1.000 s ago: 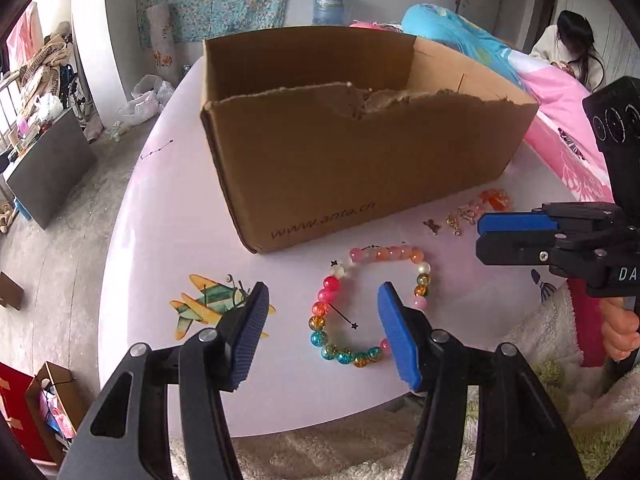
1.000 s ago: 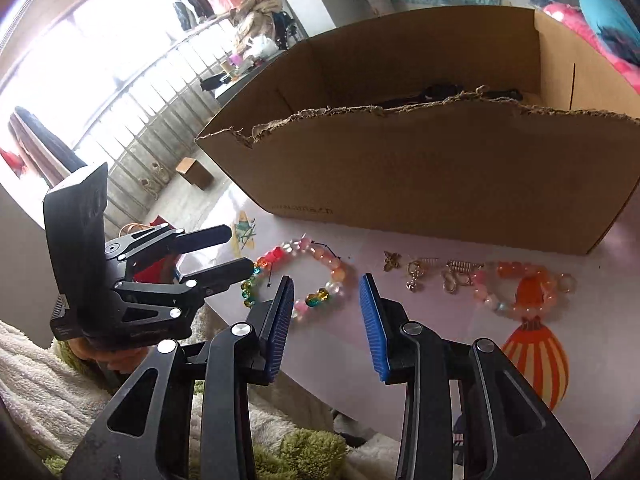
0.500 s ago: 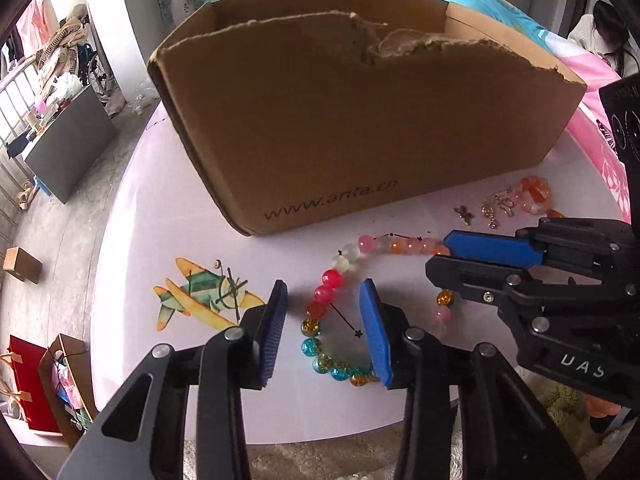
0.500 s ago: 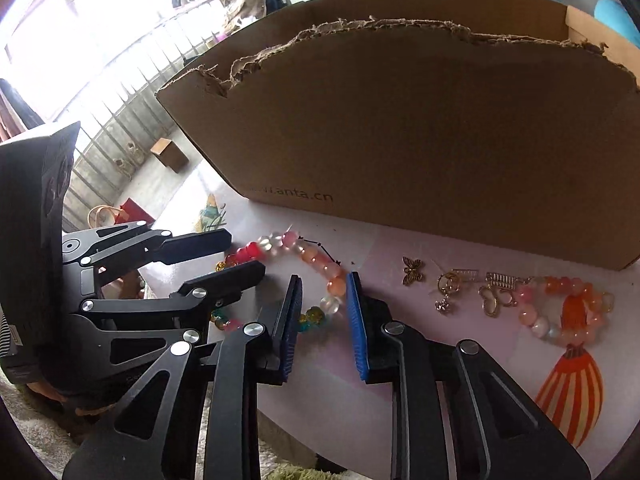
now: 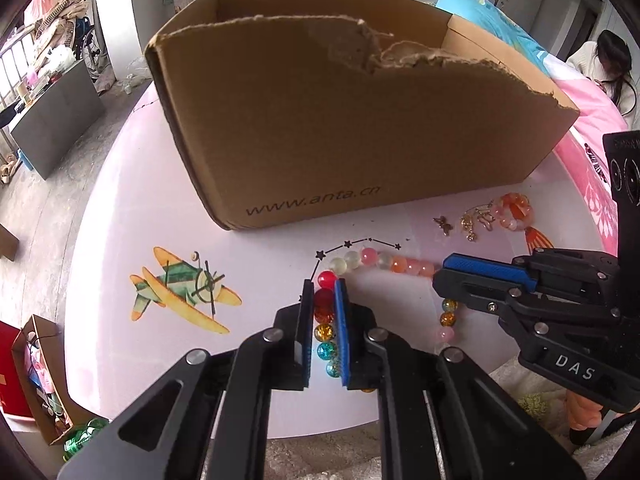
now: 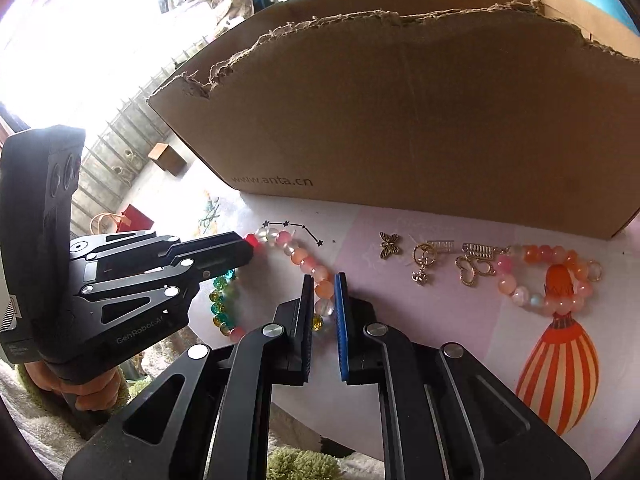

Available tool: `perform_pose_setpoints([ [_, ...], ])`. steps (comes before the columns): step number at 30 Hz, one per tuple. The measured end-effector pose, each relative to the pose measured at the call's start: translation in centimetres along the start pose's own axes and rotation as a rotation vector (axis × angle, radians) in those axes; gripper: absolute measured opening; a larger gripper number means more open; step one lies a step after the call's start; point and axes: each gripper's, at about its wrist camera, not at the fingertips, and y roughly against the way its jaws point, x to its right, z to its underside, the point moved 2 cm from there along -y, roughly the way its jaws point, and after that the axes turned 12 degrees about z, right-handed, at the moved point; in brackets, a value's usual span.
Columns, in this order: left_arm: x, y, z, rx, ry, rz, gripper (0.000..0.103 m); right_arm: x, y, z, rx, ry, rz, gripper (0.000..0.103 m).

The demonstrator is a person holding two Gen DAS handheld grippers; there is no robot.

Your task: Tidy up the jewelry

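A multicoloured bead bracelet (image 5: 408,264) lies on the pale pink round table (image 5: 120,220) in front of a torn cardboard box (image 5: 360,128). My left gripper (image 5: 324,292) points down at the bracelet's left side; its jaws are closing, with the red and orange beads squeezed between the blue pads. My right gripper (image 6: 324,292) is shut on the bracelet's (image 6: 298,254) right side, peach and clear beads between its pads. Each gripper shows in the other's view: the right gripper (image 5: 440,276), the left gripper (image 6: 248,248).
To the right lie a butterfly charm (image 6: 389,245), gold charms (image 6: 424,260) and a pink-orange bracelet (image 6: 548,276). The box (image 6: 420,120) stands close behind. Airplane sticker (image 5: 180,292) and balloon sticker (image 6: 560,364) are on the table. A person (image 5: 604,64) sits far right.
Both grippers came down onto the multicoloured bracelet and narrowed from open to closed around its beads, left on the left side, right on the right side. The box looms closer.
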Motion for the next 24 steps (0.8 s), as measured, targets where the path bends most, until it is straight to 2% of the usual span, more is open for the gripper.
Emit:
perform_pose_setpoints([
  [13,0.3,0.4,0.4,-0.004,-0.006,-0.018,0.010,-1.0,0.8,0.1,0.020,0.108,0.092,0.016],
  [17,0.6,0.3,0.2,-0.008,-0.012,-0.030,0.010,-2.4,0.4,0.1,0.022,0.119,0.116,0.011],
  [24,0.9,0.2,0.1,-0.008,-0.013,-0.037,0.010,-2.0,0.2,0.4,0.020,0.105,0.105,0.009],
])
